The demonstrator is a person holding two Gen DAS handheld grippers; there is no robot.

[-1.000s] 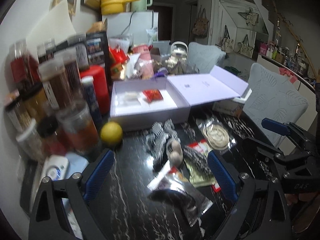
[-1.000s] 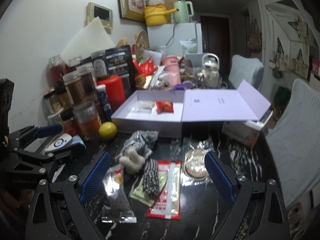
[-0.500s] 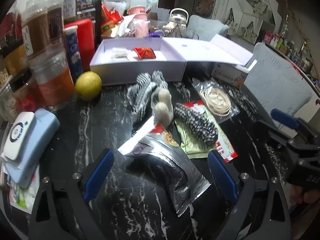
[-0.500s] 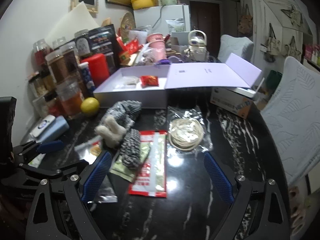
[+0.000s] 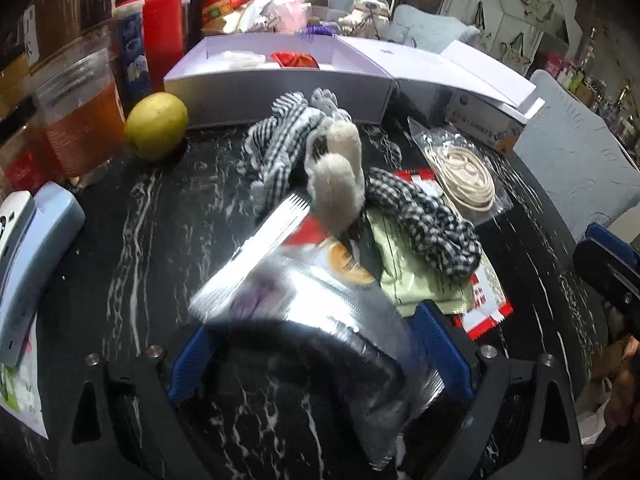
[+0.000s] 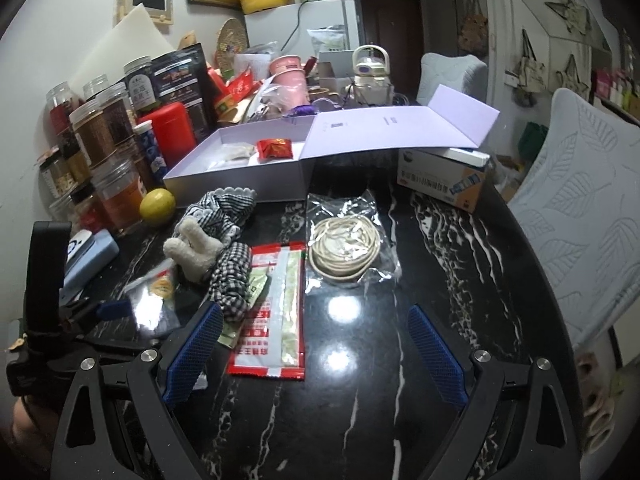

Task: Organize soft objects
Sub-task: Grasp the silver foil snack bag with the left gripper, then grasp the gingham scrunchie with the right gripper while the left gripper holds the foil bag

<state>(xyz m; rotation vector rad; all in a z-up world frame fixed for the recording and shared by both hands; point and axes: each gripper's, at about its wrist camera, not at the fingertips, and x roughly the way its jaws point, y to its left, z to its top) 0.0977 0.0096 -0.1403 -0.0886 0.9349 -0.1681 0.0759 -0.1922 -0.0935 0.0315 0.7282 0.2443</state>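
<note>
Between the fingers of the left tool [image 5: 318, 356] lies one silver foil pouch [image 5: 320, 312]; its near end is blurred and partly cut off by the tool body, so contact with the blue pads [image 5: 440, 354] cannot be confirmed. The jaws stand at a medium gap on either side of the pouch, and whether they grip it cannot be told.

Just ahead of that tool, one cream plush piece [image 5: 338, 176] rests on the pouch's far edge. Two checked fabric items flank it: one striped grey cloth [image 5: 276, 152] ahead and to the left, one black-and-white checked scrunchie [image 5: 424, 216] ahead and to the right, lying on a pale green sachet [image 5: 404, 276]. Under the sachet, one red packet [image 6: 272, 320] is mostly covered in the left view and fully seen from the right.

The right tool [image 6: 316, 354] is spread wide with nothing between its fingers, over bare black marble bench [image 6: 400, 400]. The red packet lies just ahead and left of it. One clear bag of coiled cream cord [image 6: 344, 248] sits ahead of it.

Farther ahead of both tools stands one open lilac box [image 6: 240, 184] holding one red wrapped item [image 6: 274, 148] and one pale item whose nature is unclear. One lemon [image 5: 156, 124] sits beside the box, left of the cloth.
</note>
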